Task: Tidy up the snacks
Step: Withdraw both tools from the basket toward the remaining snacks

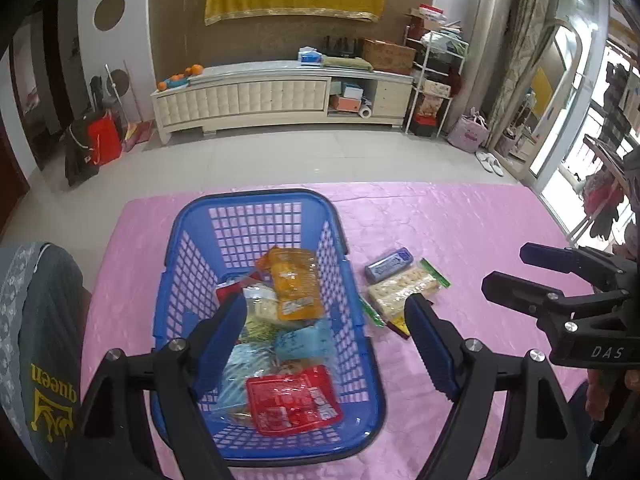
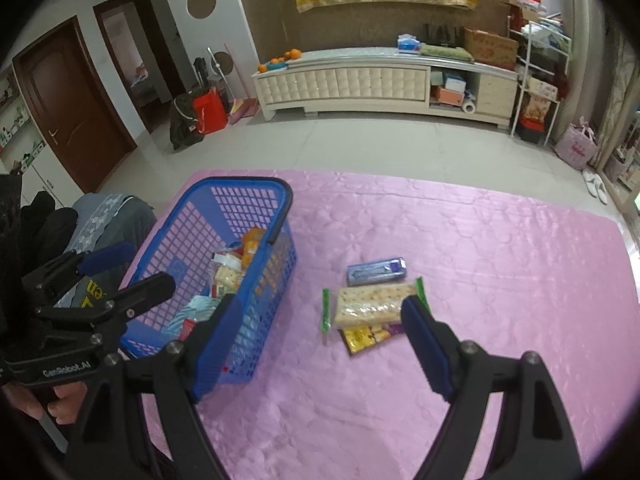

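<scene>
Mid-sort, by the look of it: blue basket [image 1: 276, 204] at centre-left of the left wrist view, already holding an orange packet [image 1: 294, 284], a red packet [image 1: 292, 398] and pale blue packets [image 1: 304, 342].

Three snacks left on the pink cloth [image 2: 460, 240], just right of the basket: cracker pack [image 2: 374, 304] at centre of the right wrist view, blue bar [image 2: 376, 271] just above it, yellow packet [image 2: 362, 338] partly tucked under the crackers' lower edge.

Left gripper [image 1: 326, 338] spread wide and empty, hanging over the basket's near half. Right gripper [image 2: 314, 334] likewise spread wide, nothing between the fingers, hovering short of the loose snacks, its right finger overlapping the cracker pack's right end in its own view.

Likely next: take the cracker pack, since it lies on top.
- Bring the right gripper down over the pack's middle, fingers straddling the short width, not the long ends.
- Close gently; crackers probably crush easily, and the film looks slippery.
- Lift clear of the yellow packet before swinging left, or risk dragging it along.
- Clear the basket's near rim and its dark handle [image 2: 280, 216], then release low over a free spot.
- Keep the left gripper out of the drop path, or use it to steady the basket.
</scene>
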Demonstrator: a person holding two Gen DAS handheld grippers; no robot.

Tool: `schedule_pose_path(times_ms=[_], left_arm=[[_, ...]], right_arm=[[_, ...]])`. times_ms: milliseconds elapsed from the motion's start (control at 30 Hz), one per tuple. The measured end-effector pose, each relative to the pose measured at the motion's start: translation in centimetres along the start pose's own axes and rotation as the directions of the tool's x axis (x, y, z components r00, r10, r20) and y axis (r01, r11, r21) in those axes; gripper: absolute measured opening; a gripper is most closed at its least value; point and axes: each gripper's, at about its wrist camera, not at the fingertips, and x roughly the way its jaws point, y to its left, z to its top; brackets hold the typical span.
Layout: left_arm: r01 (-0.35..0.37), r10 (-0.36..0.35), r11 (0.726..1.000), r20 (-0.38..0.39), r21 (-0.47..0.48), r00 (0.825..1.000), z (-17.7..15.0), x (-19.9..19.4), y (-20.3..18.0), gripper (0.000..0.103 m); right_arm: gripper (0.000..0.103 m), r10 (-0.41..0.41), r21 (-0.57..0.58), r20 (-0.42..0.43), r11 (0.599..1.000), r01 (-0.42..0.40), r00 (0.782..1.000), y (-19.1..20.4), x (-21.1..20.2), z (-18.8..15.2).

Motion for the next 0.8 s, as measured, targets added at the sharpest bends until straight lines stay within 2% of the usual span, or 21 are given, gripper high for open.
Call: schedule_pose_path(times_ms=[433, 567, 700, 800], left_arm=[[-0.003, 0.005, 0.997, -0.019, 0.076, 1.000, 0.1, 1.2, -5.0, 0.080], [-0.004, 0.009, 0.992, -0.037, 0.128, 0.999, 0.6, 2.4, -6.5, 0.080], [0.035, -0.028, 0.983, -0.046, 0.178, 0.999, 1.3, 3.2, -8.2, 0.080], [0.077, -0.058, 0.974, -0.092, 0.213, 0.994, 1.7, 4.6, -9.5, 0.080]], right_arm=[[0.085, -0.030, 0.026, -0.003, 0.999, 0.030, 1.000, -4.5, -1.2, -1.4], [0.085, -0.037, 0.038, -0.021, 0.999, 0.038, 0.999, -6.2, -0.9, -2.0], [0.085, -0.047, 0.047, -0.026, 0.998, 0.048, 0.999, -7.7, -0.8, -2.4], [0.085, -0.042, 0.063, -0.037, 0.997, 0.044, 0.998, -8.7, -0.3, -2.6]])
